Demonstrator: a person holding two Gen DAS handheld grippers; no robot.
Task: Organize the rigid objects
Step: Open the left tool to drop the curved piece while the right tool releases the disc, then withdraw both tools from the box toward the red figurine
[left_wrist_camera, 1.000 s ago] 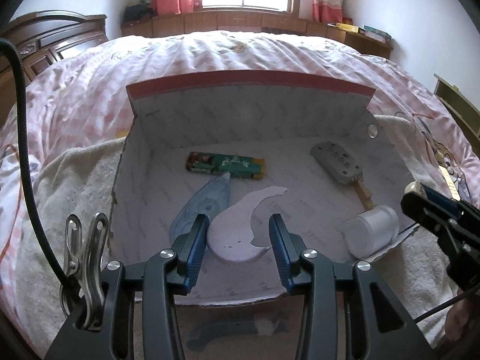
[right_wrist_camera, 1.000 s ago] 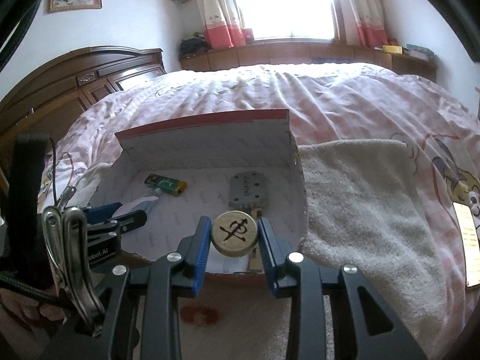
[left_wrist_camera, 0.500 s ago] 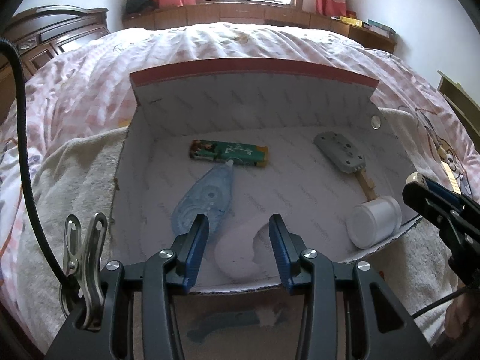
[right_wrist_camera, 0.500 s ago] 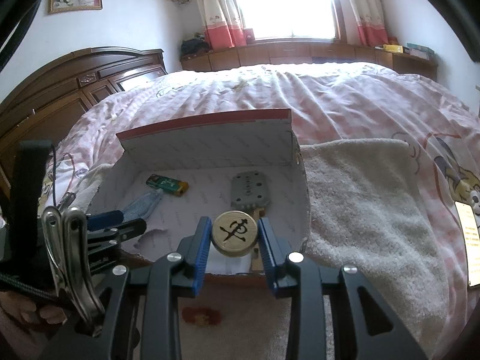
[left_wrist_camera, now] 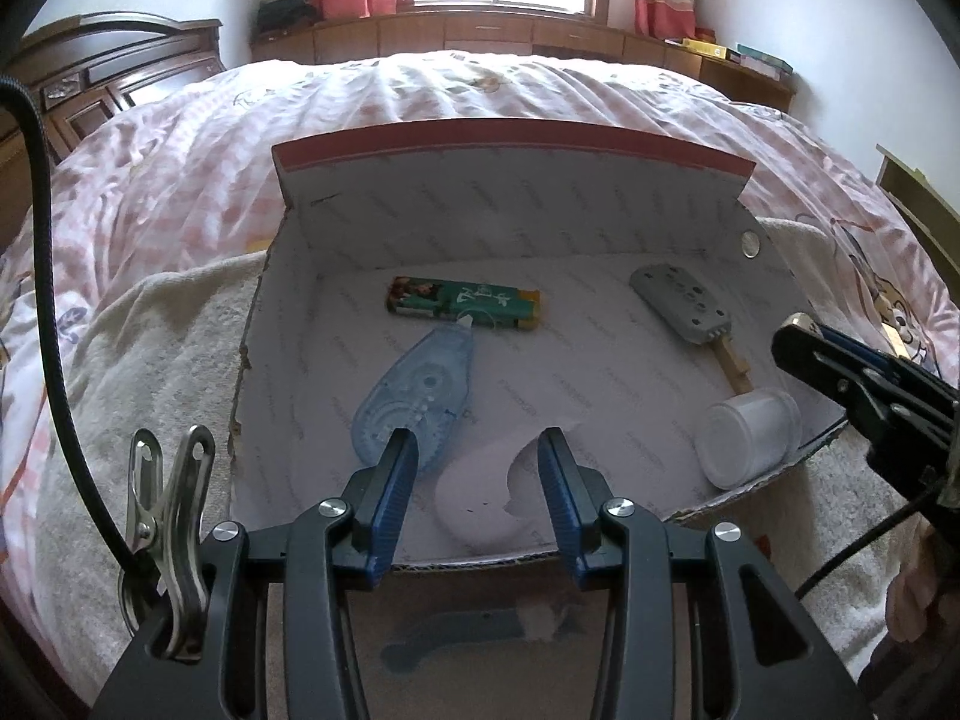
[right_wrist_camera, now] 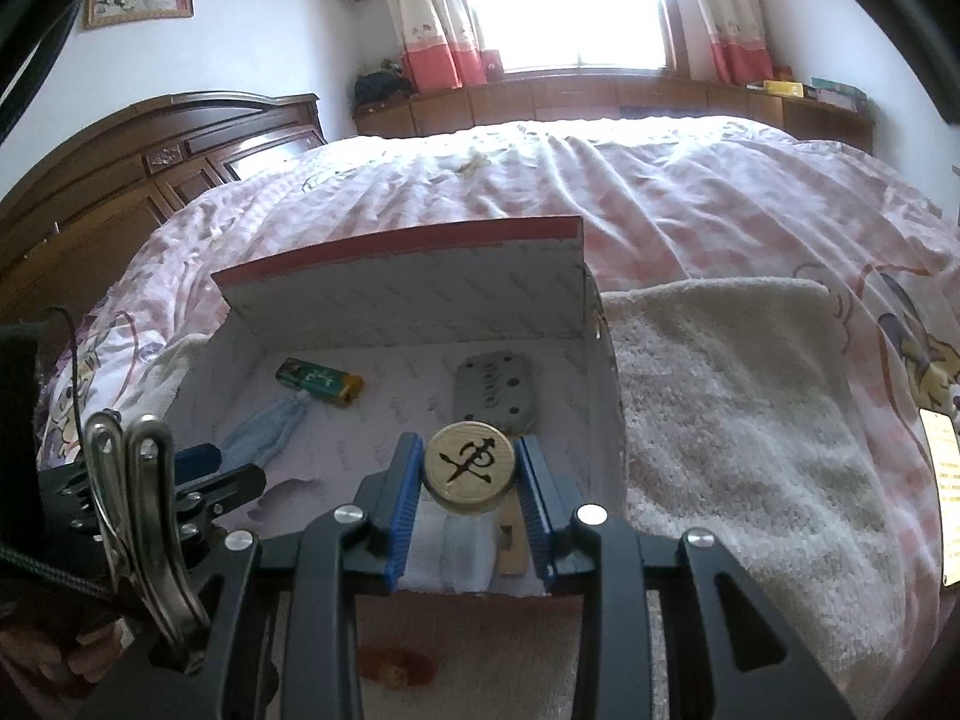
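Note:
An open cardboard box (left_wrist_camera: 510, 216) lies on a towel on the bed. In it are a green lighter (left_wrist_camera: 465, 303), a blue correction-tape dispenser (left_wrist_camera: 414, 399), a grey paddle with a wooden handle (left_wrist_camera: 684, 303) and a white jar (left_wrist_camera: 750, 435). My left gripper (left_wrist_camera: 477, 468) is open and empty at the box's near edge. My right gripper (right_wrist_camera: 468, 474) is shut on a round wooden disc with a black mark (right_wrist_camera: 470, 467), held above the box's near right side, over the white jar (right_wrist_camera: 456, 546). The right gripper also shows in the left wrist view (left_wrist_camera: 864, 384).
A cream towel (right_wrist_camera: 738, 414) lies under and to the right of the box on the pink bedspread (left_wrist_camera: 480, 90). The box's back flap (right_wrist_camera: 414, 294) stands upright. A dark wooden headboard (right_wrist_camera: 150, 174) is to the left. A torn paper patch (left_wrist_camera: 486, 492) lies on the box floor.
My left gripper has drawn back toward the box's near edge, so the box looks farther. My right gripper holds the disc almost still.

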